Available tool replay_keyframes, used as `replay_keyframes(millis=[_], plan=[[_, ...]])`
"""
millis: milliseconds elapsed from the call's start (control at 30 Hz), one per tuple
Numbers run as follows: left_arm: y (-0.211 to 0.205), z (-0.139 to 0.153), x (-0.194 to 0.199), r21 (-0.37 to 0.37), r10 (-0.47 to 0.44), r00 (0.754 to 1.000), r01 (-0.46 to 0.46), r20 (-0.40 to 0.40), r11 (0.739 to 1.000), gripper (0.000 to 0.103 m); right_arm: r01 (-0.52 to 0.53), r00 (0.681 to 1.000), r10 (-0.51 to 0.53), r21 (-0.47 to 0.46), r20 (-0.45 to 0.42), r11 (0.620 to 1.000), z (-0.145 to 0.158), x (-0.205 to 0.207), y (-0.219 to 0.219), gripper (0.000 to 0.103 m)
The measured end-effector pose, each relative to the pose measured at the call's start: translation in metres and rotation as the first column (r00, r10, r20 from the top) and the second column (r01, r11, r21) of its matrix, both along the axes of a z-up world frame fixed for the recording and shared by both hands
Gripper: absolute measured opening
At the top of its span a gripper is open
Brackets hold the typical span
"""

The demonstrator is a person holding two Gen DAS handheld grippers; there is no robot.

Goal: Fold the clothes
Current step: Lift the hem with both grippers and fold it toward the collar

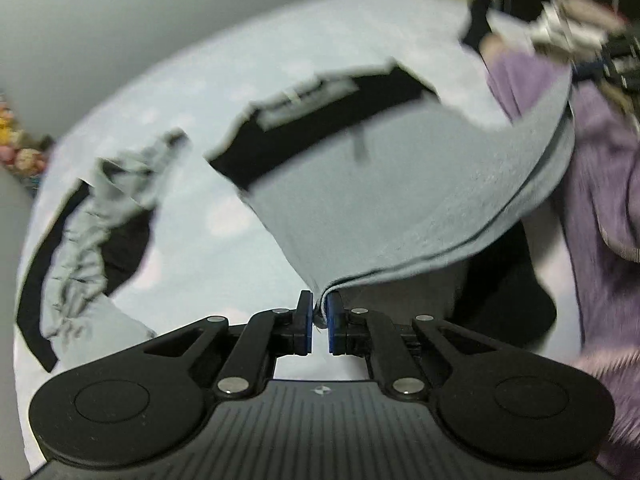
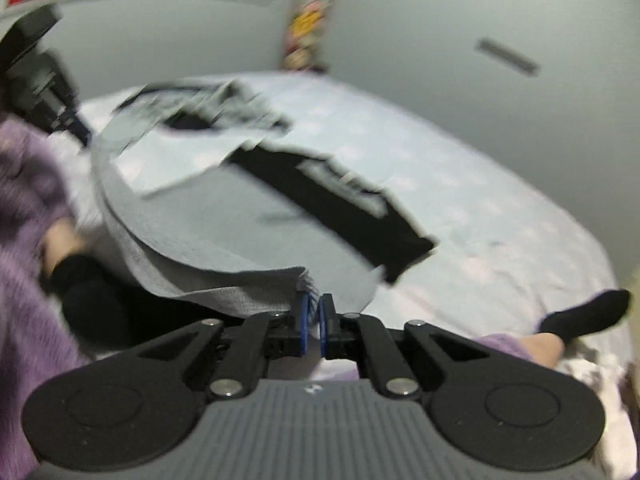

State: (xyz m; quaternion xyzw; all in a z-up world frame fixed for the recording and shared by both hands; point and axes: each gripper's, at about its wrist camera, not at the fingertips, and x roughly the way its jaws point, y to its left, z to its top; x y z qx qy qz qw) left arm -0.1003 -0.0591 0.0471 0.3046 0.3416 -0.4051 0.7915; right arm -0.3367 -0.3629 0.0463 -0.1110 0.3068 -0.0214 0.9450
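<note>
A grey garment with black panels [image 1: 384,200] hangs lifted above a pale blue bed sheet [image 1: 208,184]. My left gripper [image 1: 319,312] is shut on its near hem corner. My right gripper [image 2: 314,308] is shut on the other hem corner, and the same garment [image 2: 224,220] stretches away from it. The right gripper also shows at the top right of the left wrist view [image 1: 600,56], and the left gripper at the far left of the right wrist view [image 2: 44,92]. One grey and black sleeve [image 1: 92,216] lies crumpled on the sheet. Both views are motion blurred.
The person's purple sleeve [image 1: 592,184] and black-socked feet [image 2: 588,314] are close by on the bed. Grey walls [image 2: 440,32] stand behind the bed. Colourful objects [image 2: 308,20] sit at the wall corner.
</note>
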Motion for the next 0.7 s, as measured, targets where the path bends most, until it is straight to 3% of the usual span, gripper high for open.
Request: replay_keyframes(millis=[167, 467, 567, 700], plan=[[0.000, 0.039, 0.004, -0.137, 0.058, 0.994, -0.045, 0.095, 0.990, 0.005, 0.109, 0.986, -0.107, -0.011, 0.128, 0.994, 0.016, 0.001, 0.001, 0.007], [-0.040, 0.057, 0.058, -0.223, 0.136, 0.978, -0.098, 0.161, 0.970, 0.005, 0.248, 0.945, -0.230, -0.049, 0.232, 0.968, 0.042, 0.050, -0.024, 0.000], [-0.057, 0.050, 0.080, -0.216, 0.141, 0.977, -0.105, 0.157, 0.971, 0.005, 0.270, 0.940, -0.265, 0.004, 0.216, 0.963, 0.041, 0.074, -0.045, 0.001], [-0.077, 0.023, 0.098, -0.141, 0.130, 0.983, -0.112, 0.131, 0.984, 0.005, 0.220, 0.969, -0.229, 0.096, 0.093, 0.971, 0.016, 0.104, -0.061, 0.001]])
